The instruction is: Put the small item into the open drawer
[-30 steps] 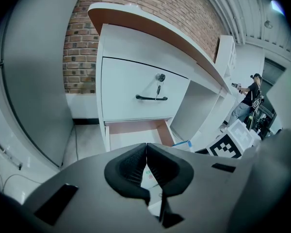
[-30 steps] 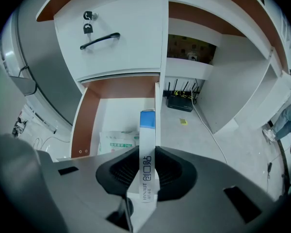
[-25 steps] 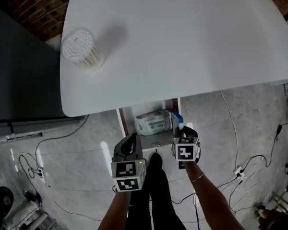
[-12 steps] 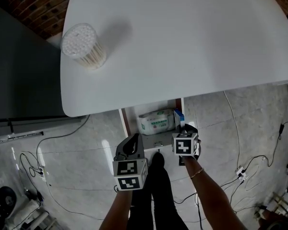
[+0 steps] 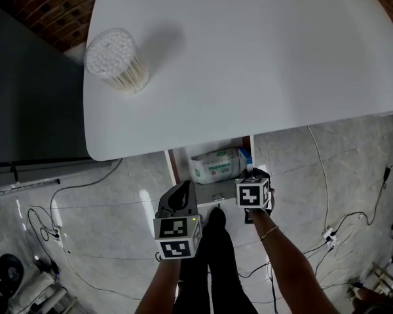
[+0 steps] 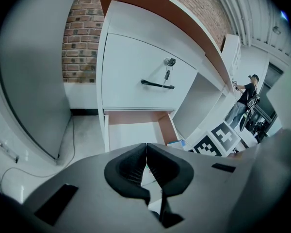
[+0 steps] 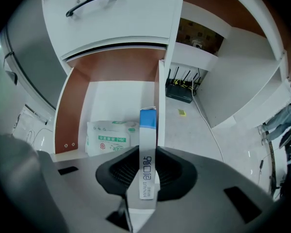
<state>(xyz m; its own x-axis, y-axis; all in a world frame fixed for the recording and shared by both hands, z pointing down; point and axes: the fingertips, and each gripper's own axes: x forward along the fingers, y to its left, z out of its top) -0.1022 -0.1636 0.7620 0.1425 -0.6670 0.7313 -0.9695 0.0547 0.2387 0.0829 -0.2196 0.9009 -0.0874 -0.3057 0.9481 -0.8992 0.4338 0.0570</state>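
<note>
My right gripper (image 7: 146, 165) is shut on a slim white box with a blue end (image 7: 147, 130). The box points forward over the right wall (image 7: 161, 101) of the open drawer (image 7: 114, 98). From the head view the box (image 5: 244, 158) shows its blue end at the drawer's right edge, just ahead of the right gripper (image 5: 250, 173). A white tissue pack (image 7: 111, 138) lies inside the drawer (image 5: 180, 165). My left gripper (image 6: 146, 155) hangs in front of the drawer (image 6: 136, 132), jaws shut with nothing between them, and also shows in the head view (image 5: 178, 193).
A jar of cotton swabs (image 5: 114, 61) stands on the white table (image 5: 262, 64) above the drawer. A closed drawer with a black handle and key (image 6: 157, 84) sits above the open one. A black router (image 7: 179, 92) and cables (image 5: 318, 175) lie on the floor. A person (image 6: 245, 98) stands far off.
The right gripper has edged forward toward the drawer with the box in it. The left gripper has barely moved.
</note>
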